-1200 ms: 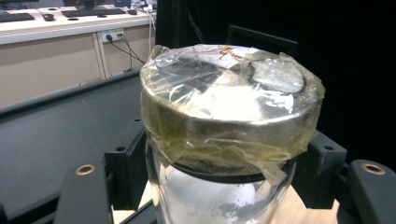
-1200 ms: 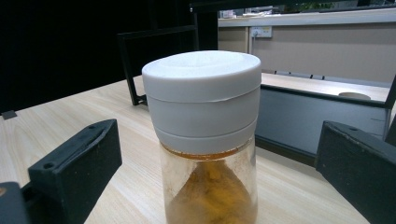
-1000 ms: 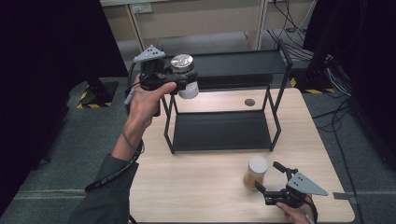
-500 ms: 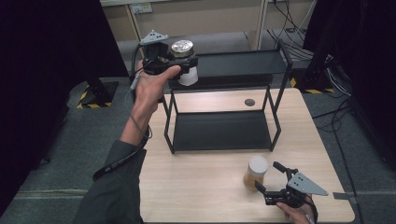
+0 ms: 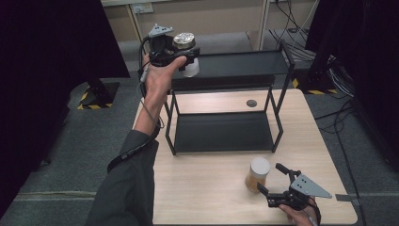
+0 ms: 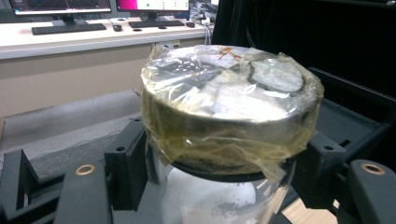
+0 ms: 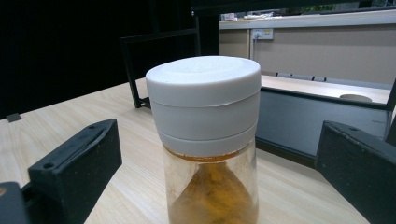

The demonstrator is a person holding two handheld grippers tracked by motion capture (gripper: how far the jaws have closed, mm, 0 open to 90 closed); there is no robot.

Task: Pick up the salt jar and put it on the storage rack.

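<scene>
While my left gripper (image 5: 184, 52) clamps the taped jar (image 5: 187, 54) over the rack's (image 5: 235, 66) far-left top shelf, my right gripper (image 5: 272, 184) waits open by the near-right spice jar (image 5: 258, 173), not yet grabbed.

I work in what looks like a lab or test room, not a home. My light wooden table (image 5: 202, 188) stands on grey carpet tiles (image 5: 70, 165), hemmed in by tall black curtains (image 5: 51, 70) on both sides. Bundles of black cables (image 5: 291, 14) trail across the floor behind it, and yellow-and-black hazard tape (image 5: 89, 96) marks the foot of a stand. From my left claw I see a long beige counter (image 6: 70, 39) carrying a black keyboard (image 6: 70, 28) and the lower edges of lit computer monitors (image 6: 60, 5). A white wall socket (image 7: 263, 33) sits on the beige panelling.
</scene>
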